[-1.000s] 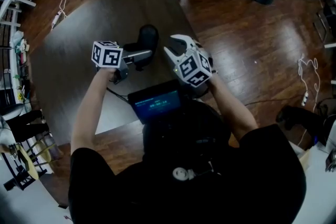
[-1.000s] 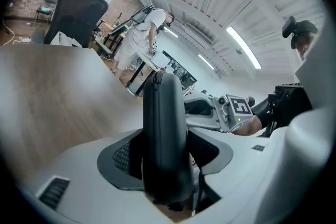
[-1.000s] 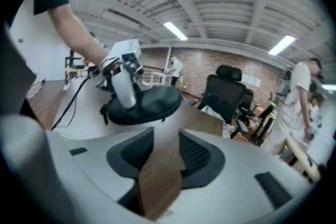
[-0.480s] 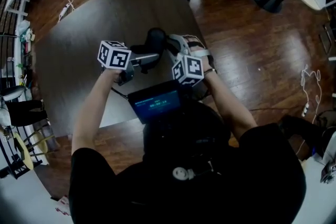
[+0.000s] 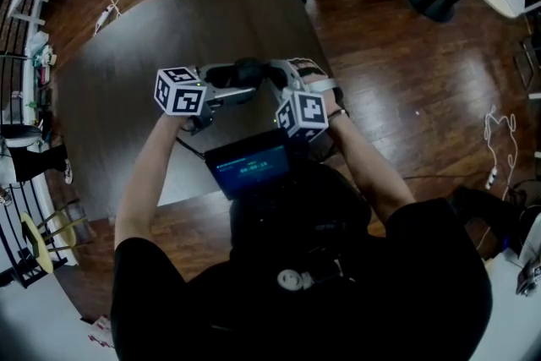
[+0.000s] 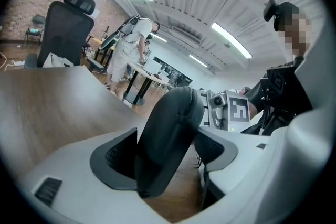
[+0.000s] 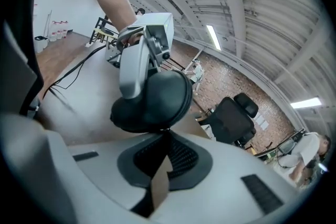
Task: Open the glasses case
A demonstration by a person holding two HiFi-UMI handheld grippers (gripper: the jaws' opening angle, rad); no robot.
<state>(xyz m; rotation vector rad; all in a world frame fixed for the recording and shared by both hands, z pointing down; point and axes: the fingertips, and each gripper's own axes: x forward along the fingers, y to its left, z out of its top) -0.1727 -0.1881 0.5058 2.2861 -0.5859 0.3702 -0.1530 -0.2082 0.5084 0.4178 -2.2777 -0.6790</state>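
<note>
A black zippered glasses case (image 5: pixel 245 72) hangs just above the dark table (image 5: pixel 127 72), between my two grippers. My left gripper (image 5: pixel 235 85) comes at it from the left. In the left gripper view the case (image 6: pixel 168 139) stands tilted between the jaws and touches both pads while the jaws are opening (image 6: pixel 165 153). My right gripper (image 5: pixel 269 73) meets the case's right end. In the right gripper view its jaws (image 7: pixel 167 136) are closed on a thin dark tab at the bottom edge of the case (image 7: pixel 155 99), which looks like the zipper pull.
A small lit screen (image 5: pixel 249 165) sits at the person's chest below the grippers. A black office chair (image 6: pixel 65 29) stands at the table's far side, with a person in white (image 6: pixel 128 55) beyond. Cables (image 5: pixel 499 123) lie on the wooden floor at right.
The right gripper rolled, moved left to the case's end and shut there. The case, upright before, now lies more level and slightly higher in the left gripper.
</note>
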